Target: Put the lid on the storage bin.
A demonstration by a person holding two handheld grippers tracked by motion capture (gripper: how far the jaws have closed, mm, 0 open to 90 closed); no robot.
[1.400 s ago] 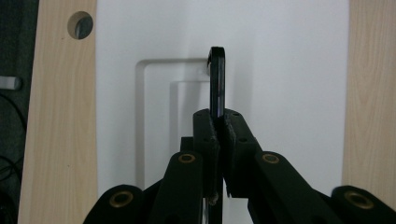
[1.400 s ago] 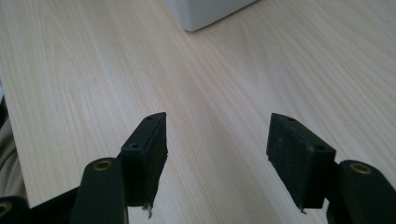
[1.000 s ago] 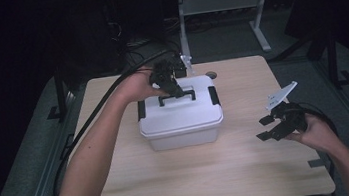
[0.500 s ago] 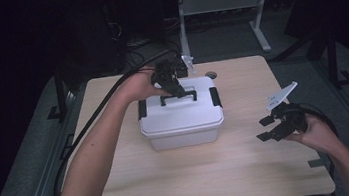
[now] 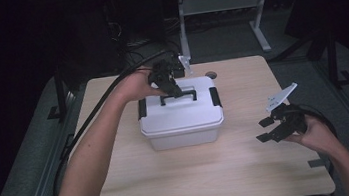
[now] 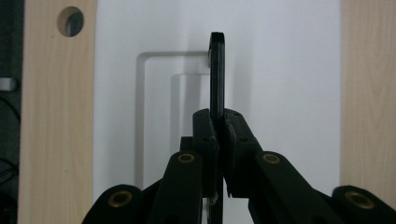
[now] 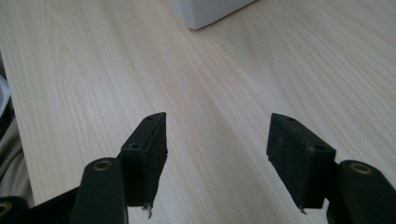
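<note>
With my left gripper [image 6: 218,122] pinching the black handle [image 6: 217,74] of the white box [image 5: 180,113] at mid-desk [image 5: 183,182], the grasp is done; lifting remains. My right gripper [image 7: 217,158] idles, fingers spread, over bare wood.

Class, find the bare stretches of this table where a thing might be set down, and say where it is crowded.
Bare wood: the near strip of the table in front of the box, and the stretch between box and right gripper. Crowded: the box top, where the left gripper clamps the handle.
</note>
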